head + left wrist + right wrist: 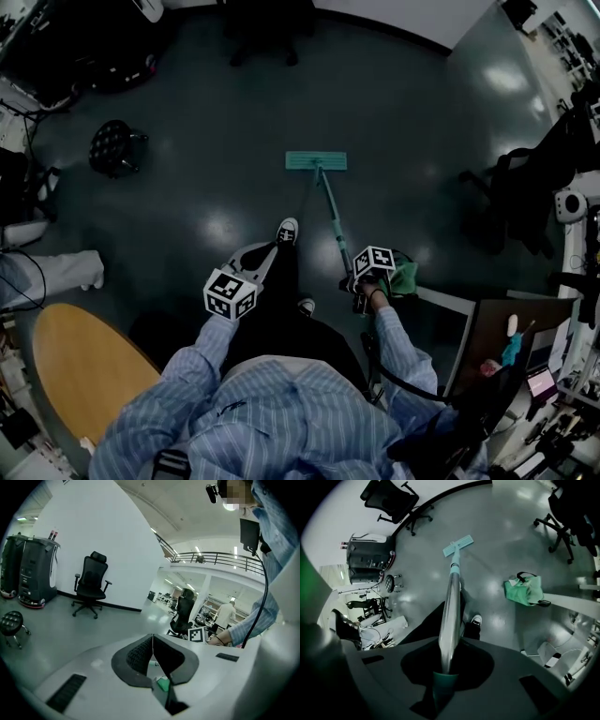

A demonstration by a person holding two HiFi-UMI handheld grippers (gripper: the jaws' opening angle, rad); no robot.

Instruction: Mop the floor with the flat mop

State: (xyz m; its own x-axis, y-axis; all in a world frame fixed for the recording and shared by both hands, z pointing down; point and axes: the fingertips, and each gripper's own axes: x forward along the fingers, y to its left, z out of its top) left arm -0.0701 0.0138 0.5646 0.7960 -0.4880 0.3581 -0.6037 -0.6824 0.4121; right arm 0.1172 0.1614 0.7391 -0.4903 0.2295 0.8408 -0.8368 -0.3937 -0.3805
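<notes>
Clamping the flat mop (450,599), right claw (442,668) hides its handle end.

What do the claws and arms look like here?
The left claw and right claw have pale moulded shells with dark pads, each carrying a white cube with black square markers. Shirt sleeves are blue-and-white striped; a black cable runs by the right one.

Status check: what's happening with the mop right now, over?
Right gripper shut on mop handle. Left gripper shut, empty. Mop head flat on floor ahead. Stool off left.
</notes>
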